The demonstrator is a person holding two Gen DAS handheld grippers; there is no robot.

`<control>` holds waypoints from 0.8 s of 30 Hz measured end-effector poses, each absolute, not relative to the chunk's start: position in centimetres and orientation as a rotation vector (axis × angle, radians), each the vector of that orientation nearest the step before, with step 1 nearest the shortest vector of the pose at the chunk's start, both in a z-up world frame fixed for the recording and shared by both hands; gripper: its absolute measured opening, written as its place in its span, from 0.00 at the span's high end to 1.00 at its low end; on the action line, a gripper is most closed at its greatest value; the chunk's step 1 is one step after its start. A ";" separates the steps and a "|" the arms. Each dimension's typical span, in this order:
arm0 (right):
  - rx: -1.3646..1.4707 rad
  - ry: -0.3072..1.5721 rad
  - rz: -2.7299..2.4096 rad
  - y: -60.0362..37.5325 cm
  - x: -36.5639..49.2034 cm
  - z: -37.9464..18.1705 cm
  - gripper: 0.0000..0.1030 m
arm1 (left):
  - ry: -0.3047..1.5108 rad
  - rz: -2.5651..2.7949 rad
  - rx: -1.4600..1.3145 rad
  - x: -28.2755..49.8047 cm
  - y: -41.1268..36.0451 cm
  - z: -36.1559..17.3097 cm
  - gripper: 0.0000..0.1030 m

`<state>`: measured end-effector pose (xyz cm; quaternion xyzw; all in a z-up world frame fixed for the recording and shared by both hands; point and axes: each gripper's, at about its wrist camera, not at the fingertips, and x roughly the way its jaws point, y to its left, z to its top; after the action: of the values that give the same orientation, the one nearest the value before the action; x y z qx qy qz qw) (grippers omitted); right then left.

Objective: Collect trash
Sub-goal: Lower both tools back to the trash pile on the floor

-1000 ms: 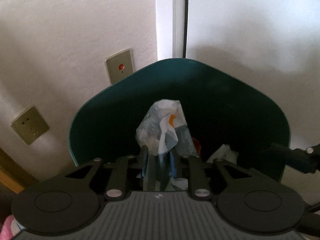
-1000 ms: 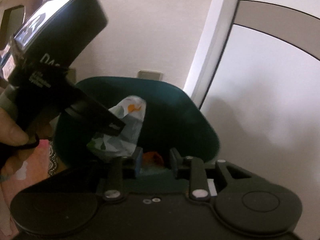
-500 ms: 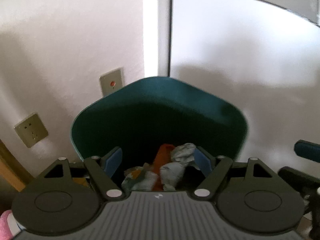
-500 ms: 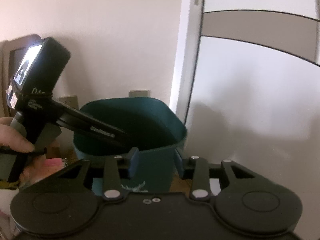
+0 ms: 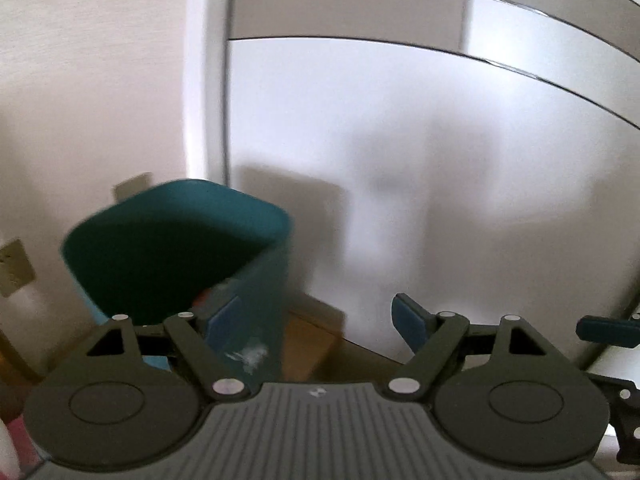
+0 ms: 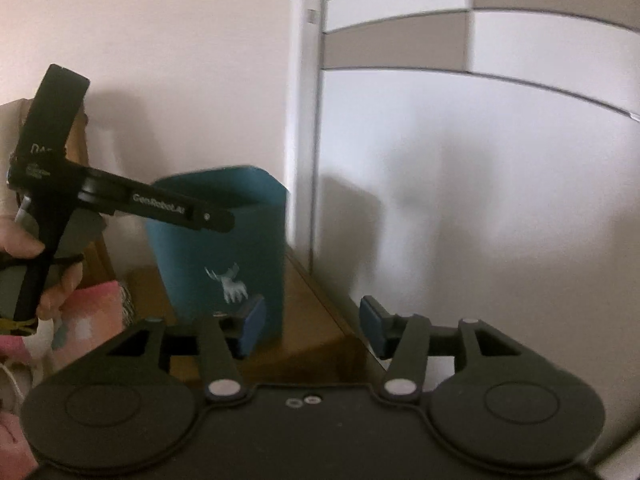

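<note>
A teal trash bin (image 5: 256, 280) stands on the wooden floor by the wall; it also shows in the right wrist view (image 6: 224, 248) with a white deer print. A bit of orange trash (image 5: 202, 298) shows inside it. My left gripper (image 5: 316, 320) is open and empty, above and right of the bin's rim. In the right wrist view the left gripper's body (image 6: 120, 204) is held in front of the bin. My right gripper (image 6: 312, 322) is open and empty, to the right of the bin.
A white sliding door with grey bands (image 5: 440, 140) rises behind the bin, with its frame (image 6: 308, 120) beside the wall. Wall sockets (image 5: 14, 268) sit at the left. Pink cloth (image 6: 92, 320) lies at the lower left. Wooden floor (image 6: 316, 336) shows between the fingers.
My left gripper opened and dropped the crumpled plastic wrapper into the bin, then pulled back and to the right. My right gripper backed away from the bin and opened wider.
</note>
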<state>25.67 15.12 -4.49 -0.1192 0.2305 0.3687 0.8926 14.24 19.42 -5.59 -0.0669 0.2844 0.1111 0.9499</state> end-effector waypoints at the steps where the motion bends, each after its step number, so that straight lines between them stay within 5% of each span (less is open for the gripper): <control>1: -0.240 0.485 0.757 14.1 25.5 -4.7 0.49 | 0.580 0.210 -0.131 14.1 18.5 -6.0 0.19; 5: -0.219 0.504 0.707 9.9 24.6 -6.6 0.48 | 0.577 0.136 -0.118 14.3 14.9 -8.5 0.01; 15: -0.122 0.639 0.530 -0.2 25.6 -14.9 0.48 | 0.622 -0.021 -0.159 17.1 6.4 -16.9 0.00; 24: -0.072 0.854 0.380 -5.5 30.3 -26.1 0.48 | 0.843 -0.116 -0.071 22.3 0.1 -28.5 0.00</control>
<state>30.26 -5.54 -26.08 -0.0345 0.4117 0.1833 0.8920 22.31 0.14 -28.54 -0.0342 0.4089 -0.0560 0.9102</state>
